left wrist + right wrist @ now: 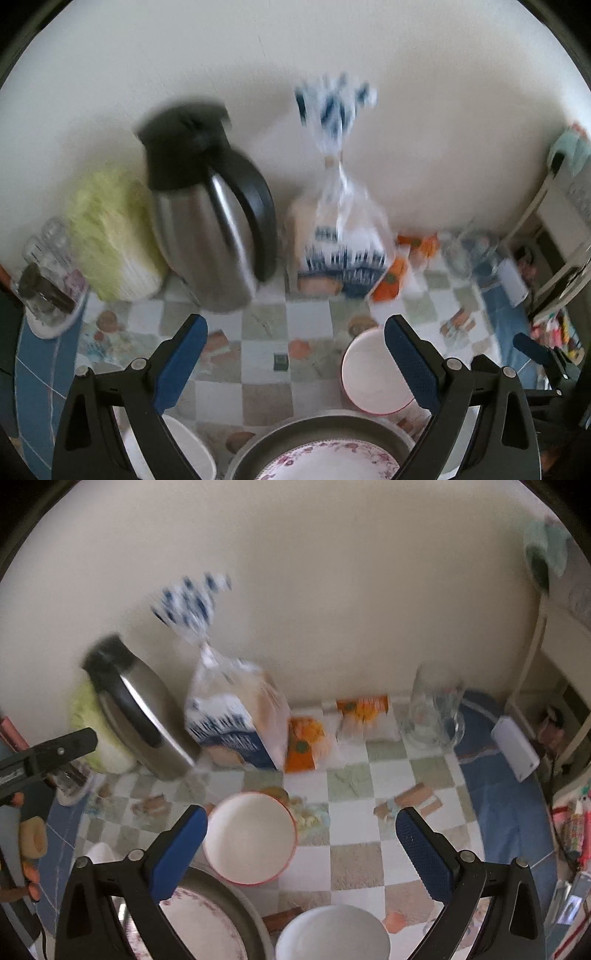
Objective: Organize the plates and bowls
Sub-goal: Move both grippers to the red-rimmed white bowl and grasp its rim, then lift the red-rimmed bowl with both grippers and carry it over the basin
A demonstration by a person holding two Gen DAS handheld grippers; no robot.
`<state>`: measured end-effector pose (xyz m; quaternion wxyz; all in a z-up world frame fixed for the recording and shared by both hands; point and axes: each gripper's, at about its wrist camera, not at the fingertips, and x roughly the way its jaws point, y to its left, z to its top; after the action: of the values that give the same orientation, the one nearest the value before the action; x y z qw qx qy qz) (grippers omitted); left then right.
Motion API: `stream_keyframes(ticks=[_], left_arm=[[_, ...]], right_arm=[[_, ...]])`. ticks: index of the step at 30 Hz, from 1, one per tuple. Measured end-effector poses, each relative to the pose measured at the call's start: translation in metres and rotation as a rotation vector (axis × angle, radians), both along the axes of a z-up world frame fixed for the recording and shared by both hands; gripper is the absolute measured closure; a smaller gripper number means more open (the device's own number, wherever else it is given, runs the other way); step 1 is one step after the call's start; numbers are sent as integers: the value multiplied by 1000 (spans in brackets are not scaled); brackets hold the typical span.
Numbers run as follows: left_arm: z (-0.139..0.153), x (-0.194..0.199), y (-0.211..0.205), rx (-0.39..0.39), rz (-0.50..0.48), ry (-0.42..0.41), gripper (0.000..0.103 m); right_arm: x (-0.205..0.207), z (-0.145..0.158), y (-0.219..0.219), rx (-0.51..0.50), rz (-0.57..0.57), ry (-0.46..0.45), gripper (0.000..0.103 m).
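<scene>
Jaws spread, both empty | red-rimmed bowl by right jaws' left pad

bowl before bread bag | jug left of bag | plate in pan

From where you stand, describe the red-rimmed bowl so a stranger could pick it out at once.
Start at the steel thermos jug by the wall and come forward across the checkered tablecloth. The red-rimmed bowl sits beside the dark tray holding a floral plate. Unlike the plain white bowl nearer, it has a thin red edge.
</scene>
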<state>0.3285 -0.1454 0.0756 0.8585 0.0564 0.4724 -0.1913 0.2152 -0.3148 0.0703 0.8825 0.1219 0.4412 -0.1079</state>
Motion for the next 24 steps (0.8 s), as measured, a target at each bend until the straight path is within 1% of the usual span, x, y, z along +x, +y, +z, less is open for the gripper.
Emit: stream_keyframes(ticks=[3, 6, 8, 9, 10, 11, 12, 13, 14, 15, 16, 17, 18, 19, 20, 21, 23, 24], left_arm=[[-37, 1, -15, 26, -16, 61, 6], [-69, 4, -26, 28, -18, 143, 6], [-82, 6, -32, 44, -12, 158, 6], [-89, 6, -36, 64, -8, 162, 6], [-94, 7, -38, 79, -6, 168, 6], [-100, 7, -40, 91, -6, 179, 6], [-105, 8, -42, 96, -6, 188, 6], [-110, 8, -44, 98, -7, 194, 7], [-115, 7, -46, 101, -10, 205, 11], [-120, 7, -49, 106, -13, 216, 15], [-124, 7, -50, 112, -18, 225, 29], [-128, 8, -53, 121, -24, 234, 45], [-133, 8, -55, 128, -29, 246, 51], [-137, 8, -57, 121, -38, 264, 57], [-141, 8, -58, 113, -45, 280, 65], [-144, 8, -59, 105, -48, 295, 69], [-151, 7, -62, 97, -53, 325, 79], [-154, 6, -64, 96, -60, 338, 81]], right_arm=[[9, -39, -5, 46, -4, 82, 0], [14, -69, -8, 93, -17, 134, 0], [19, -86, -7, 91, -20, 168, 1], [22, -91, -6, 86, -15, 180, 2], [25, -95, -3, 80, -5, 191, 7], [27, -99, -1, 71, 1, 202, 17], [29, -103, 0, 66, 1, 212, 21], [32, -108, 1, 66, -2, 229, 32], [34, -112, 1, 72, -2, 238, 44], [36, -115, 2, 78, 1, 246, 50], [38, -117, 2, 83, 5, 250, 57], [40, -120, 3, 87, 10, 253, 62], [41, -123, 4, 89, 13, 255, 65], [42, -125, 4, 94, 18, 257, 74], [43, -128, 5, 100, 21, 262, 79], [44, -132, 5, 109, 24, 268, 81], [47, -135, 6, 130, 33, 263, 88], [48, -137, 7, 133, 39, 264, 89]])
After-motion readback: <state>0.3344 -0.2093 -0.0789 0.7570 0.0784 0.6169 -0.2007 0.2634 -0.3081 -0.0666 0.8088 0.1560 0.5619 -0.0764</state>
